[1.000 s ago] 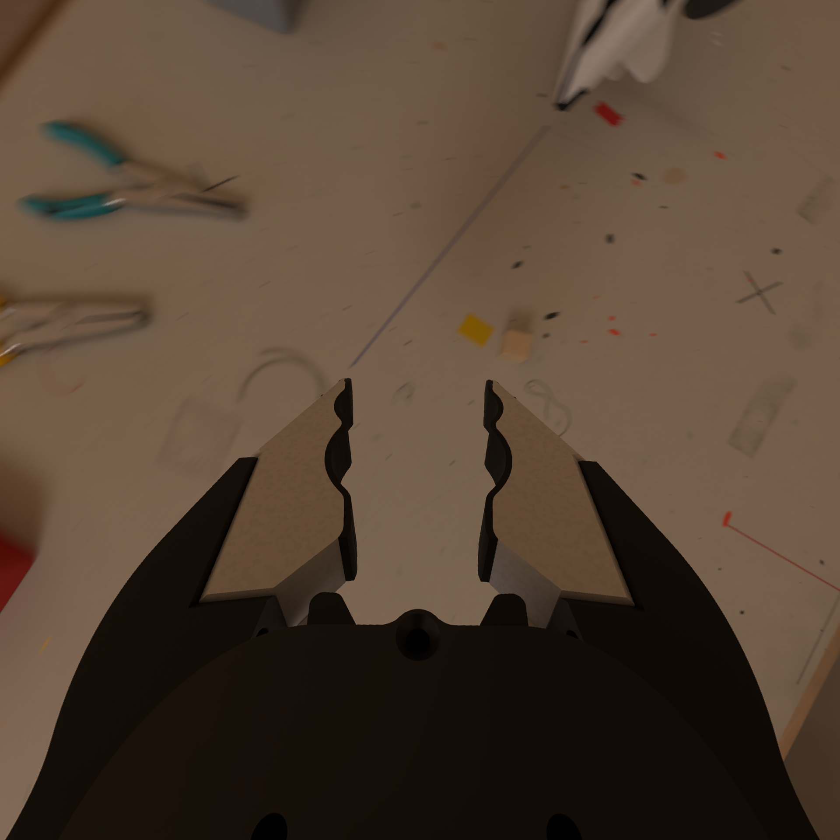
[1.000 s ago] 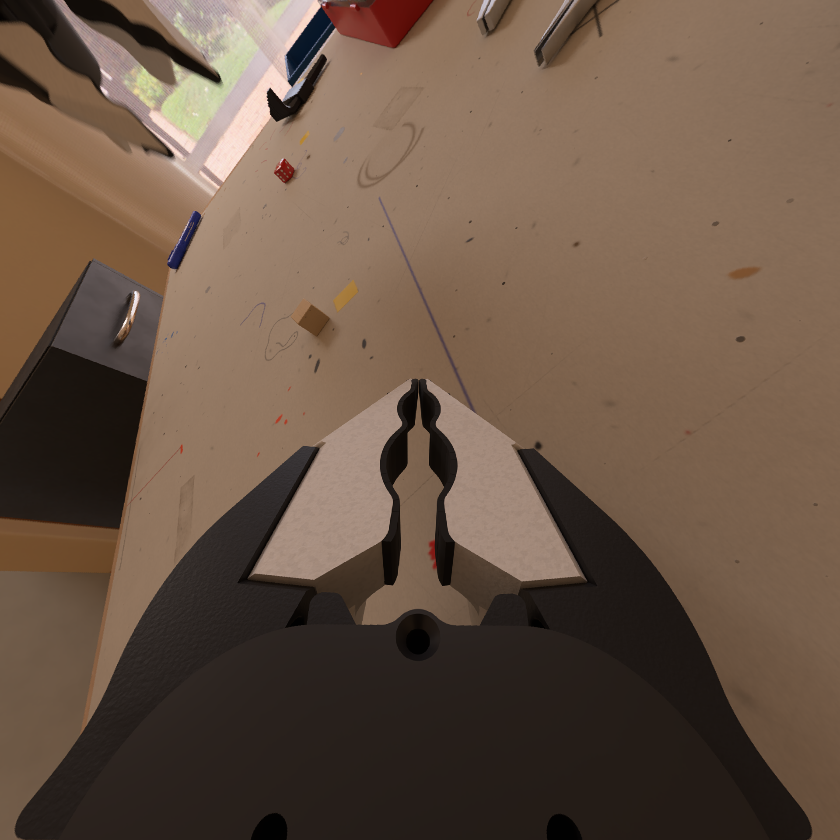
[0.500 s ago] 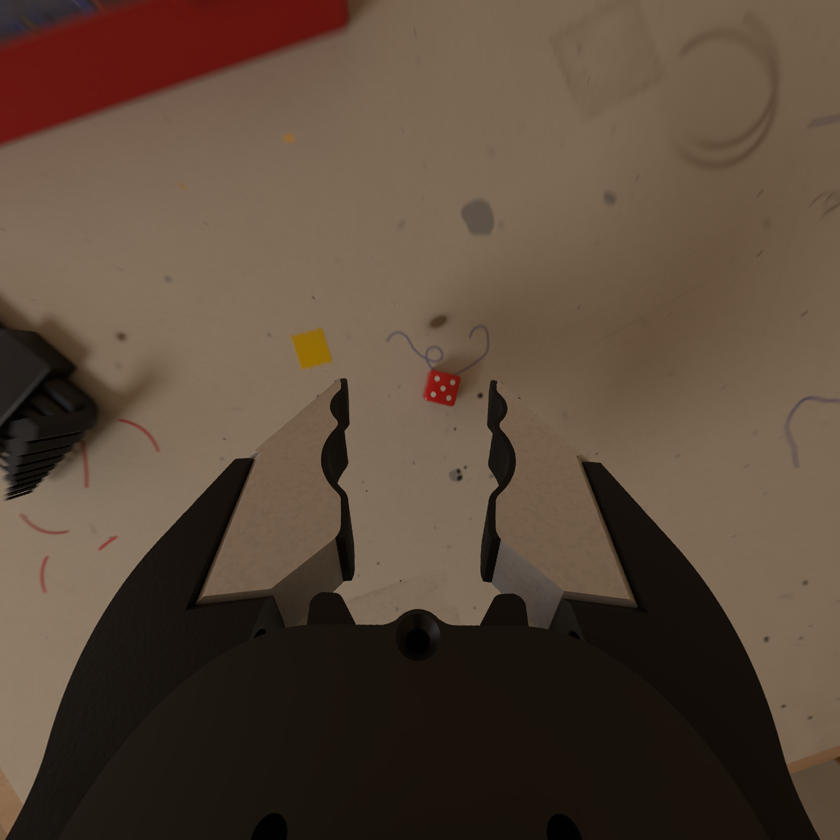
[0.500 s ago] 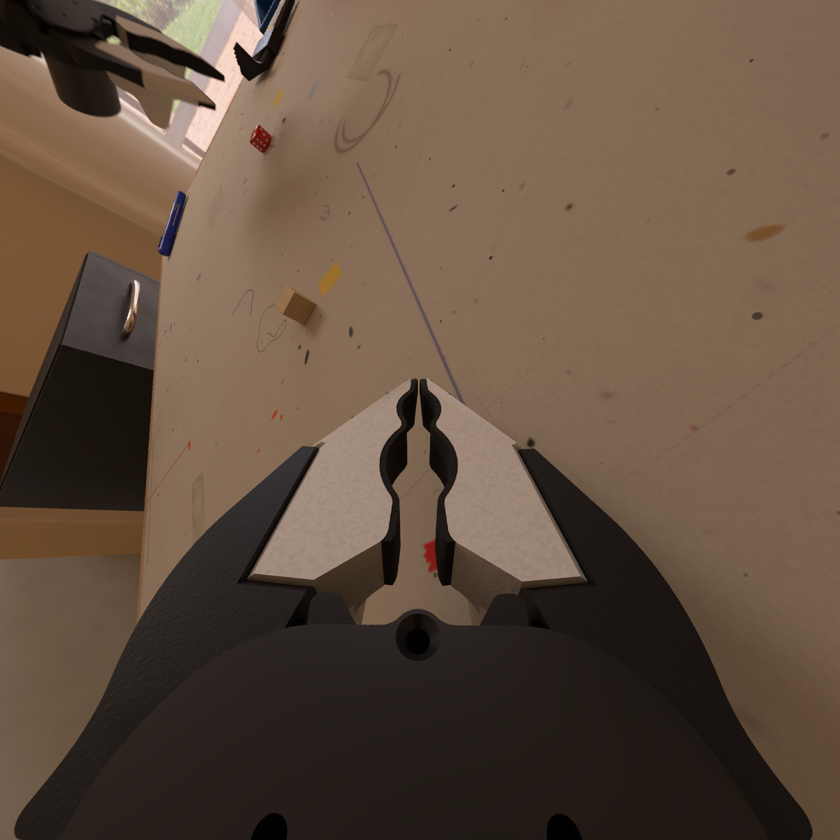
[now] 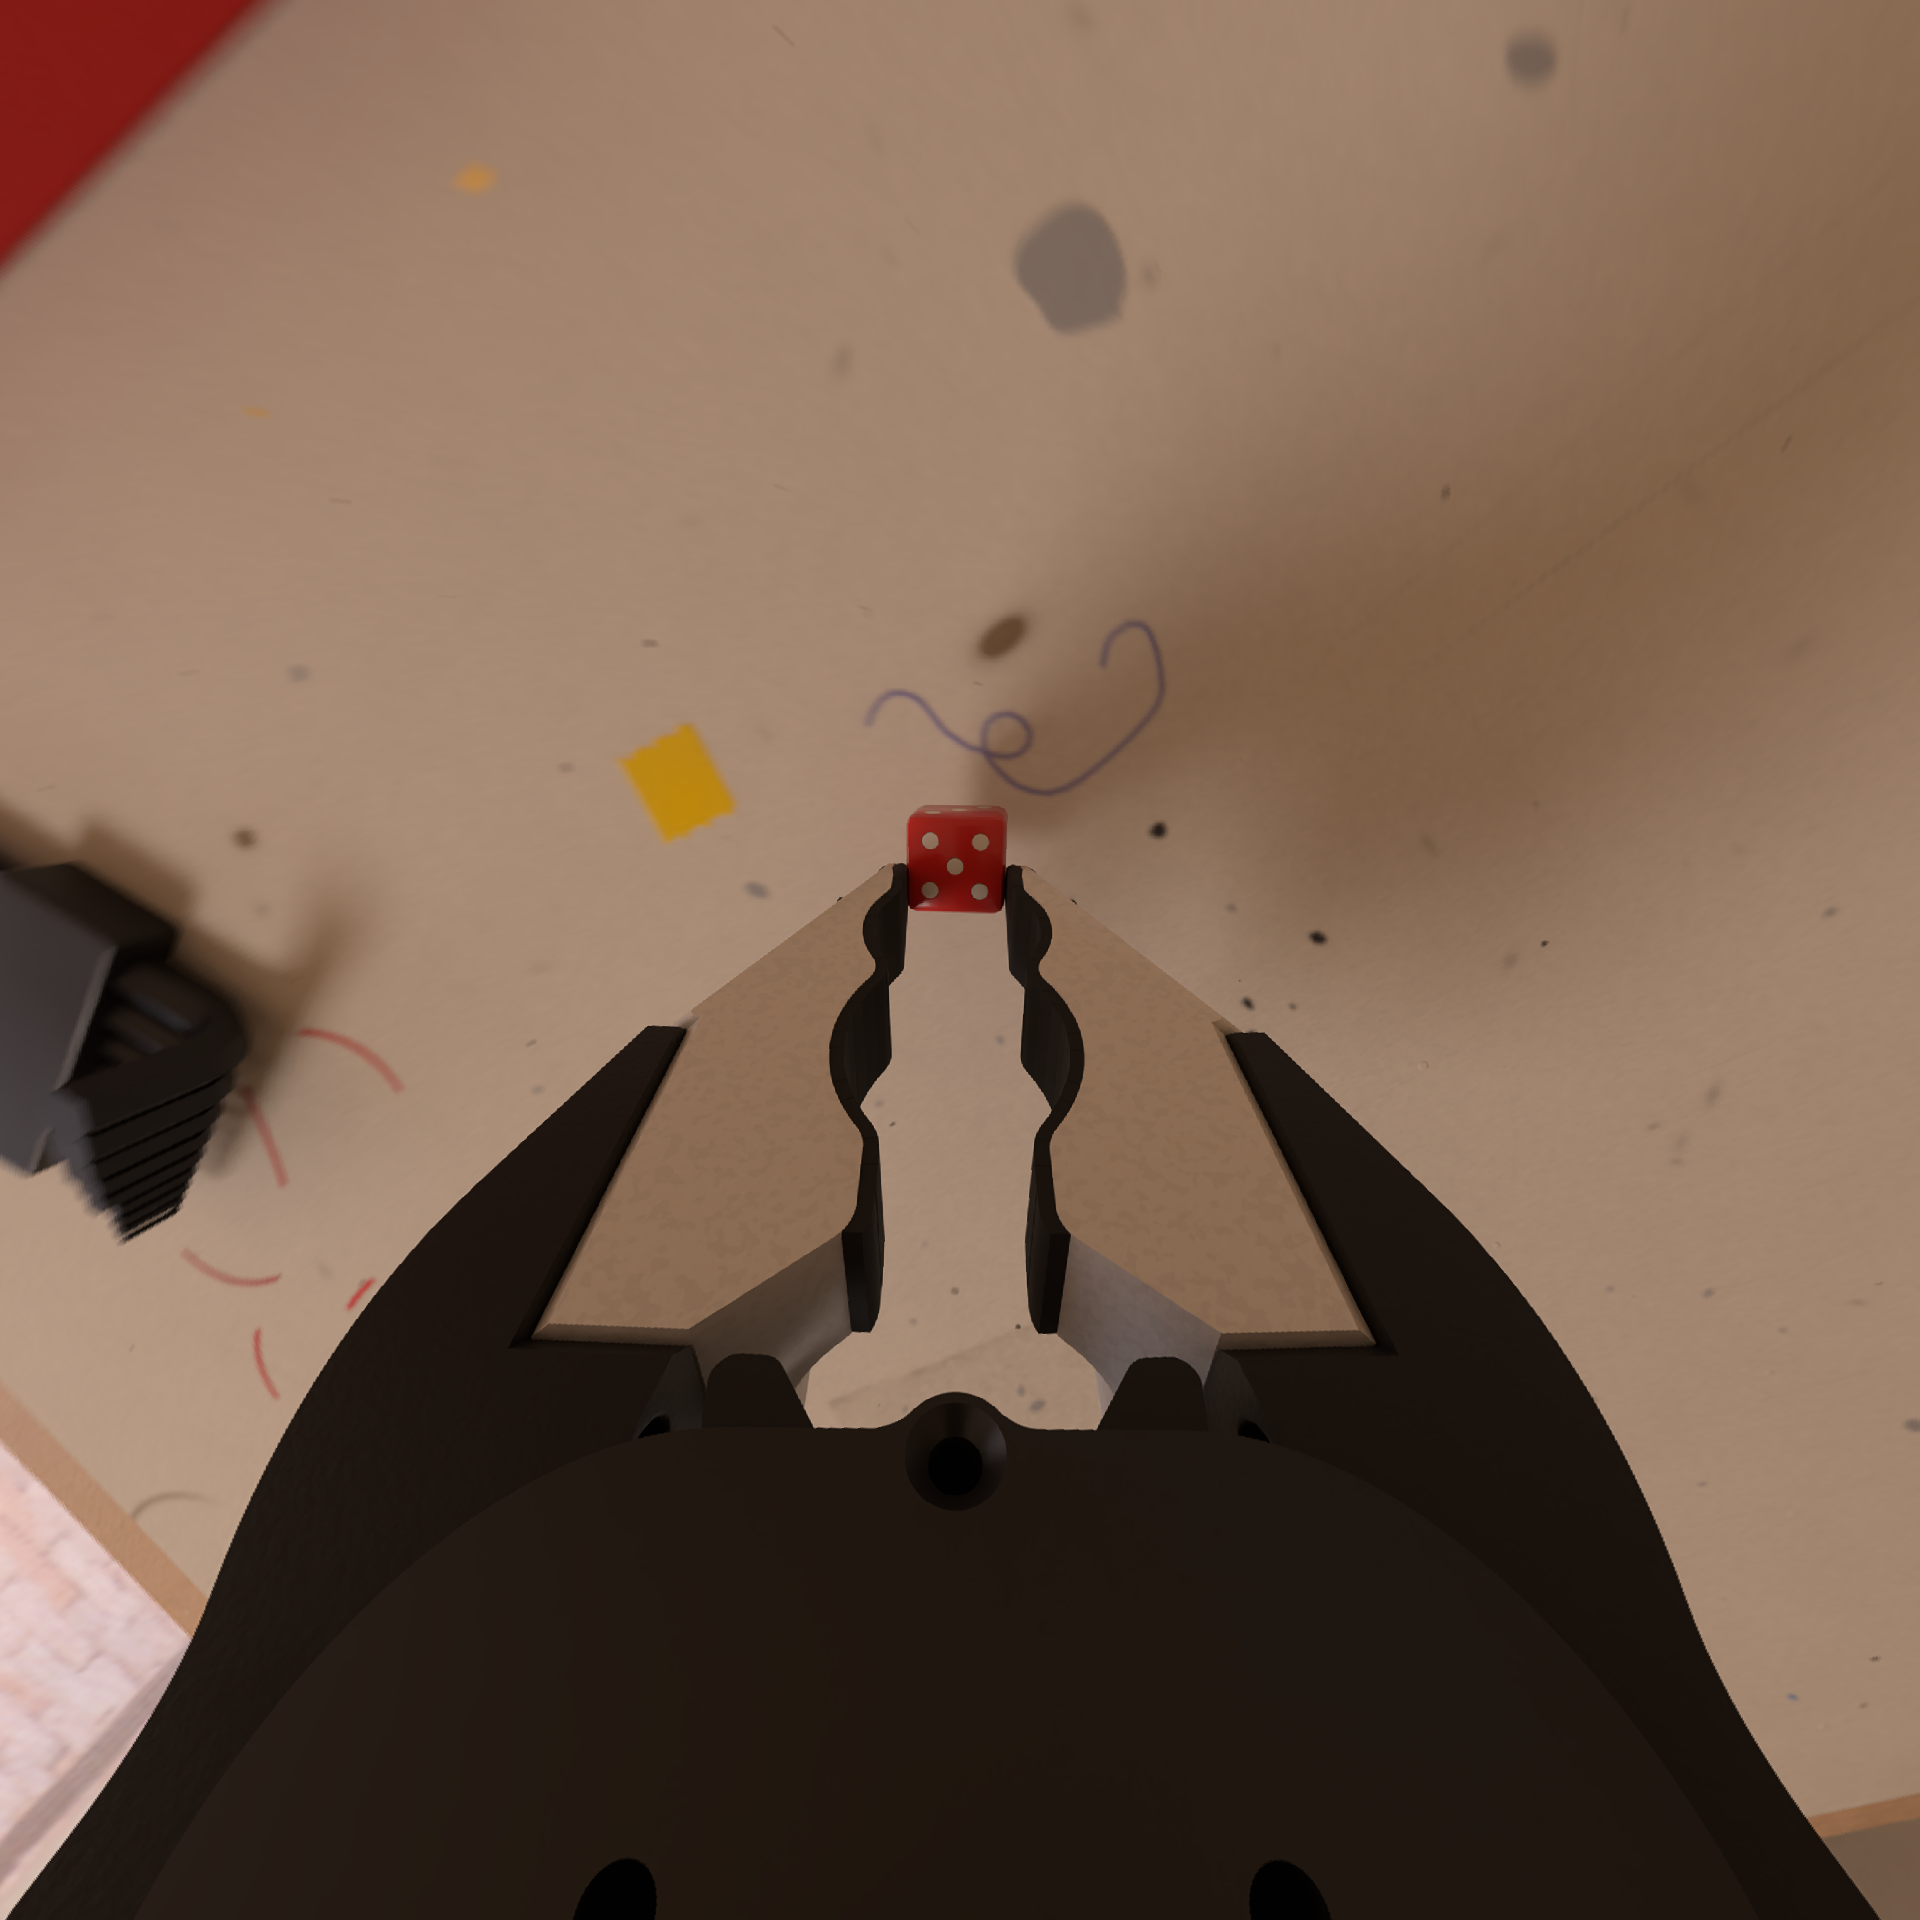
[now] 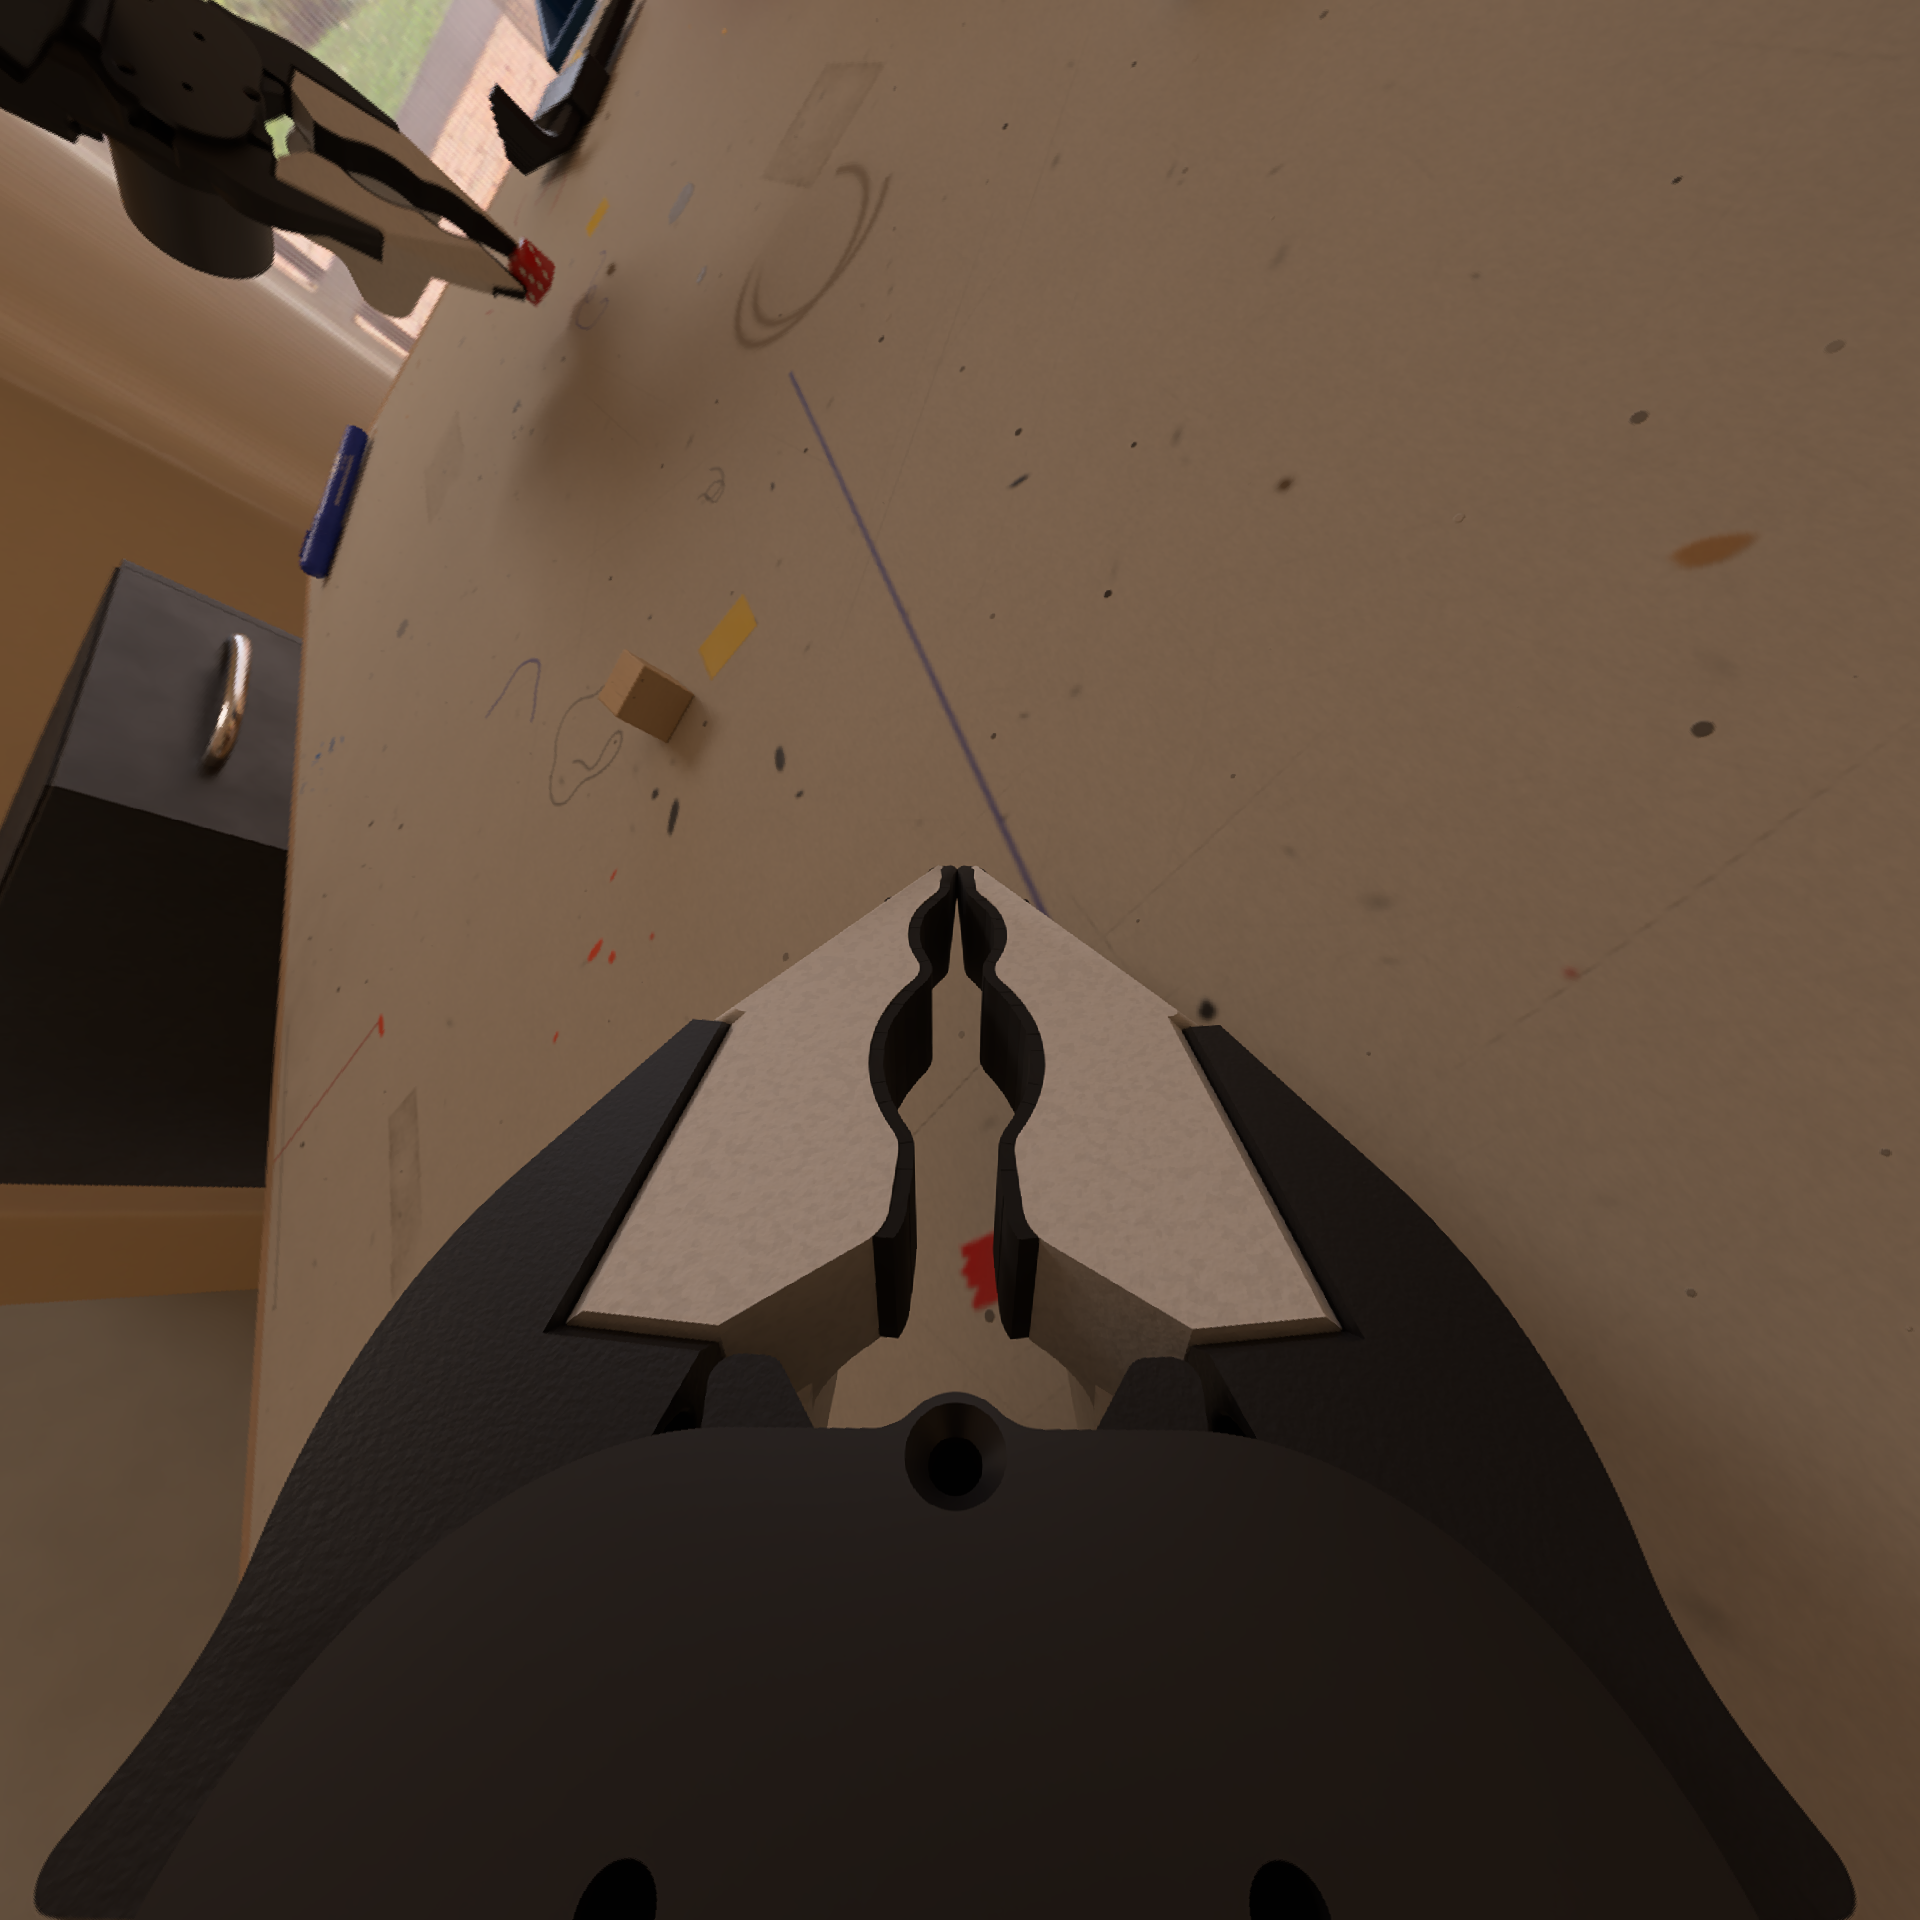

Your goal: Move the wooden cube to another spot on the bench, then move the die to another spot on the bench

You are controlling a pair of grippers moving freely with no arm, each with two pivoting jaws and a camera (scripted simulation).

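The red die (image 5: 956,858) with white pips sits between the tips of my left gripper (image 5: 956,885), which is shut on it. The right wrist view shows that gripper (image 6: 507,262) far off at the top left, with the die (image 6: 533,272) at its tips, close to the bench. I cannot tell whether the die is off the surface. The wooden cube (image 6: 646,696) rests on the bench beside a yellow patch (image 6: 727,636), ahead and left of my right gripper (image 6: 956,875). My right gripper is shut and empty, low over the bench.
A black ribbed tool (image 5: 104,1049) lies left of the die and a red box (image 5: 83,94) is at the far left. A yellow patch (image 5: 677,781) marks the bench. A blue marker (image 6: 335,501) lies at the bench edge, above a black cabinet (image 6: 156,727).
My left gripper swung from the wooden cube's area to the die, came down over it and closed on it. My right gripper stayed shut and barely moved.
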